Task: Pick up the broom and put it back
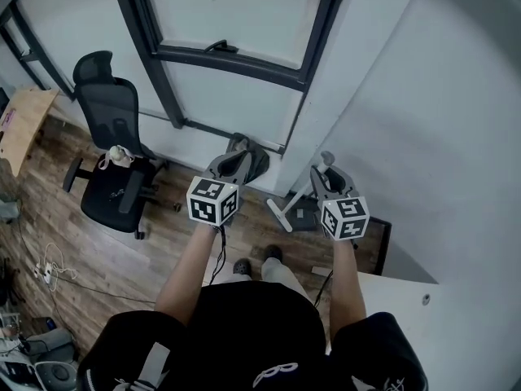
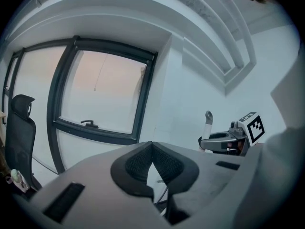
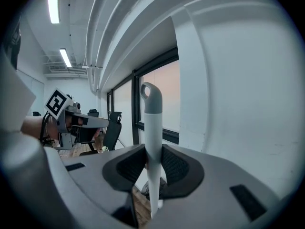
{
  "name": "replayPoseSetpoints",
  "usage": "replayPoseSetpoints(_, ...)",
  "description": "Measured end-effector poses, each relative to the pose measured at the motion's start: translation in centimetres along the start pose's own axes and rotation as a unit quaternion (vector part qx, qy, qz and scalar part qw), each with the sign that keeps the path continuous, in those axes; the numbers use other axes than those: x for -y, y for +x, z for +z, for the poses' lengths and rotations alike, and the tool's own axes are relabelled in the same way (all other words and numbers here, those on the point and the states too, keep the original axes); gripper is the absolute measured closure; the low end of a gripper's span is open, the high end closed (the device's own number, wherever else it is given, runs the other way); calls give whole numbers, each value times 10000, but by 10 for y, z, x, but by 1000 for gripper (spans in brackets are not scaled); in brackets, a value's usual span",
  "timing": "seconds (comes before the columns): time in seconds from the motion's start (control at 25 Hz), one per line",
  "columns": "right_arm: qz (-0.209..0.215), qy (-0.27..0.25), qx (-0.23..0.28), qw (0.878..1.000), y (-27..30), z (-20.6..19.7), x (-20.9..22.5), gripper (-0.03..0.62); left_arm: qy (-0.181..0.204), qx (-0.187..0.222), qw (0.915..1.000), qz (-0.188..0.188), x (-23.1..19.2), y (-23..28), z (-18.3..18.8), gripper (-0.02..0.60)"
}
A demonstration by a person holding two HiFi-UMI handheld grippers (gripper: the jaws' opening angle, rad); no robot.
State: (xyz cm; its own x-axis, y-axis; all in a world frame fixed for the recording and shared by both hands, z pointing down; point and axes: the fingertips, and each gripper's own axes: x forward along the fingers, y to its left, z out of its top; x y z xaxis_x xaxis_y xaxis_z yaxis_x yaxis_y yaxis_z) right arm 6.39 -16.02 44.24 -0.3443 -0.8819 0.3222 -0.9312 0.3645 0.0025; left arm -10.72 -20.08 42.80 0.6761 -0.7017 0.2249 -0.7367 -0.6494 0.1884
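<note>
wall corner [image 1: 391, 137]: probably the put-back spot, right of the window [image 1: 236, 23]. As I read it, the broom isn't parked there yet.
broom [image 3: 151, 142]: already picked up, so step one looks done. The white handle stands near upright between the right fingers, with a grey hang-loop cap on top, just in front of the wall corner.
right gripper [image 3: 153, 150]: fingers clamped on the broom handle below the cap. What's left is setting it down and letting go.
left gripper [image 2: 151, 147]: fingers together at the tips with nothing between them. It's held beside the right gripper, apart from the broom, and has no job right now.
white bar [image 1: 278, 212]: low by the wall foot in the head view, probably the broom's bottom end. Can't tell if it touches the floor.
grey piece [image 1: 305, 217]: just beside the white bar and partly behind the right gripper. Could be a dustpan or a holder, can't tell.
handle mid-section: hidden in the head view by the right gripper. Its lower run is cut off in the right gripper view.
</note>
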Motion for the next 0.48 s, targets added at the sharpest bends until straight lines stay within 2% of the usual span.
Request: replayPoseSetpoints(0.48, -326, 67, -52, 9994, -44, -33, 9, 479, 134, -233, 9986, -466, 39, 5, -22, 565)
